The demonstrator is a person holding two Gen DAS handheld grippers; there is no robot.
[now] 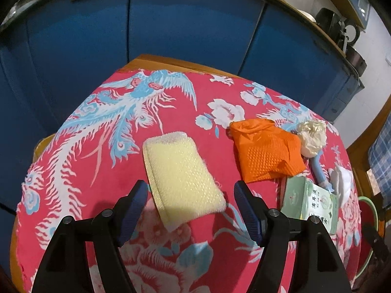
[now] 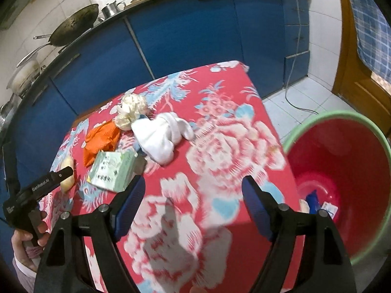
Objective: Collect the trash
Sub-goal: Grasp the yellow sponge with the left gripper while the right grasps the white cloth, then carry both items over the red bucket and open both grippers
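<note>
Spread wide, left gripper (image 1: 190, 205) straddles the pale yellow rectangular sponge (image 1: 182, 178), ungripped; its long axis runs away between the fingers. Right gripper (image 2: 193, 202) gapes empty; farther off.

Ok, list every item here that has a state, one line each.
left hand-held gripper: open, sponge between fingers, untouched
right hand-held gripper: open, empty
yellow sponge: lying flat on cloth
orange glove: crumpled
white wad: balled up
green box: lying closed
white sock: bunched
red bucket: holds some trash
</note>
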